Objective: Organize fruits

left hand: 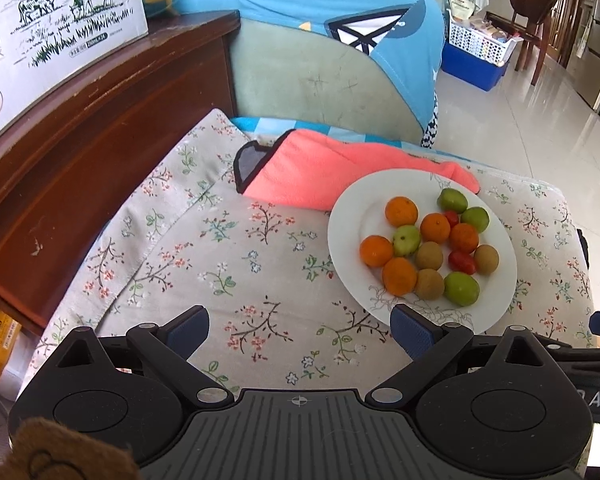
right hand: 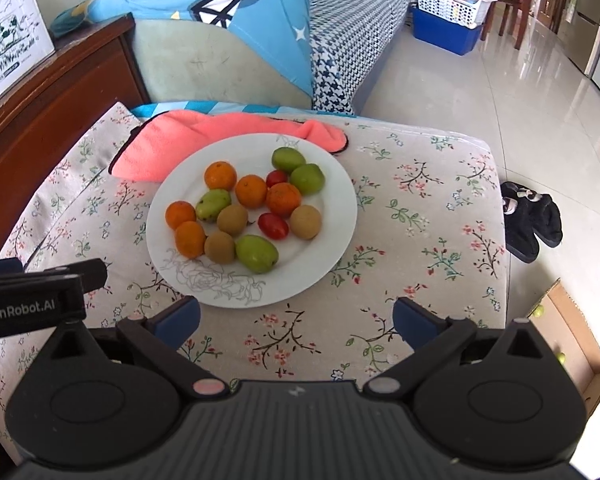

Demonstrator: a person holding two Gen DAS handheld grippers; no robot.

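Note:
A white plate (left hand: 352, 216) (right hand: 332, 236) sits on a floral tablecloth and holds mixed fruit: several oranges (right hand: 220, 176), green fruits (right hand: 256, 253), brown kiwis (right hand: 306, 222) and two red tomatoes (right hand: 273, 225). In the left wrist view the fruit pile (left hand: 432, 250) lies ahead and to the right. My left gripper (left hand: 300, 330) is open and empty, over bare cloth left of the plate. My right gripper (right hand: 296, 320) is open and empty, just short of the plate's near rim. The left gripper's body (right hand: 32, 300) shows at the left edge of the right wrist view.
A pink cloth (left hand: 320, 172) (right hand: 204, 136) lies behind the plate. A dark wooden cabinet (left hand: 80, 128) with a milk carton box (left hand: 52, 20) stands on the left. A sofa with a blue cover (right hand: 204, 20) is behind. Black slippers (right hand: 528, 220) and a cardboard box (right hand: 580, 344) lie on the floor right.

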